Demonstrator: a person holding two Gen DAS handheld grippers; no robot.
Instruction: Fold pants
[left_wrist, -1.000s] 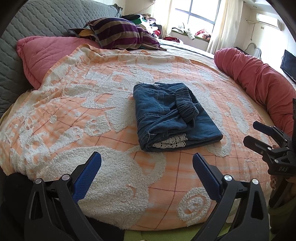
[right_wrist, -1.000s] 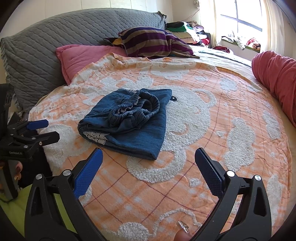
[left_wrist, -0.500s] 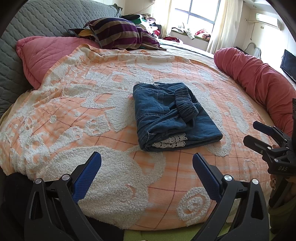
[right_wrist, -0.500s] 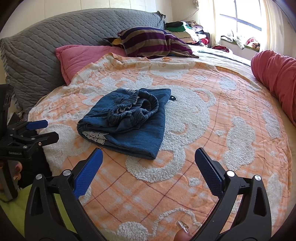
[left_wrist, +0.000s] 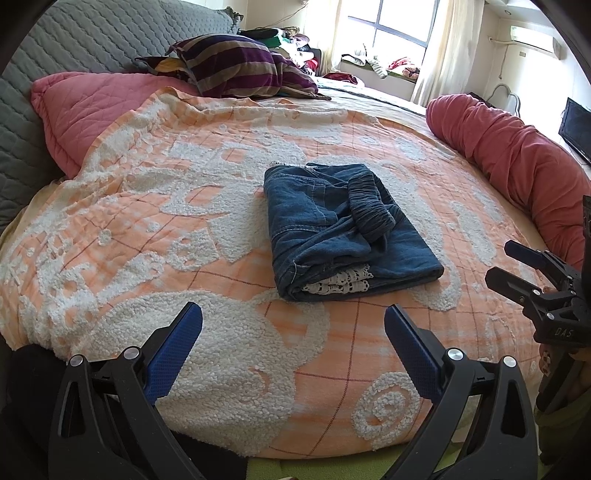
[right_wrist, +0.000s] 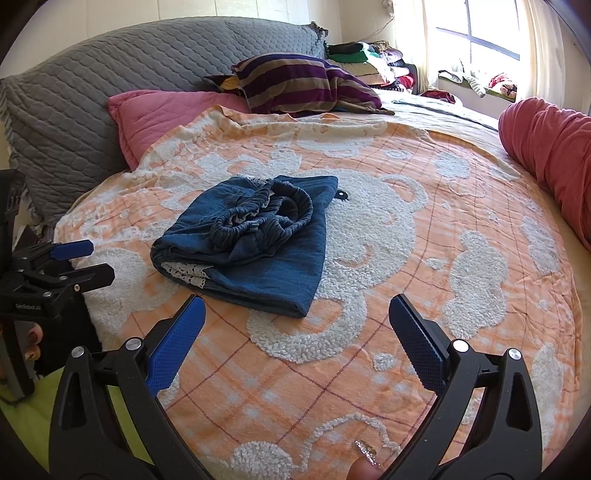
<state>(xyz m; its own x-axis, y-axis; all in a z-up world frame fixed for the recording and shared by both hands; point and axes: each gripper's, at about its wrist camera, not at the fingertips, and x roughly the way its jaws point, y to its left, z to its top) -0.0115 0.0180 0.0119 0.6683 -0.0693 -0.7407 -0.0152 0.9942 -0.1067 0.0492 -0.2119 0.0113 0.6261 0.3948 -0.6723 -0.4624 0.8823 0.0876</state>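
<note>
Both wrist views low at bed edge, facing headboard, near the orange blanket (left_wrist: 221, 229); left sits further left. Shared: folded jeans (left_wrist: 343, 229) (right_wrist: 255, 240), striped pillow (right_wrist: 295, 83).

You are looking across a bed covered by an orange-and-white tufted blanket (left_wrist: 155, 229) with fluffy white figures. Behind it leans a grey quilted headboard cushion (right_wrist: 110, 74), with a pink quilted pillow (left_wrist: 96, 107) tucked against it and a purple-and-tan striped pillow (right_wrist: 295, 83) further back. A long red bolster (left_wrist: 517, 155) curves along the bed's right edge. Daylight pours through a window with cream curtains (left_wrist: 439, 48) (clothes are heaped on the sill and beside it). High on the pale wall sits a white air conditioner (left_wrist: 535, 40); a dark flat screen (left_wrist: 576, 129) stands below.
</note>
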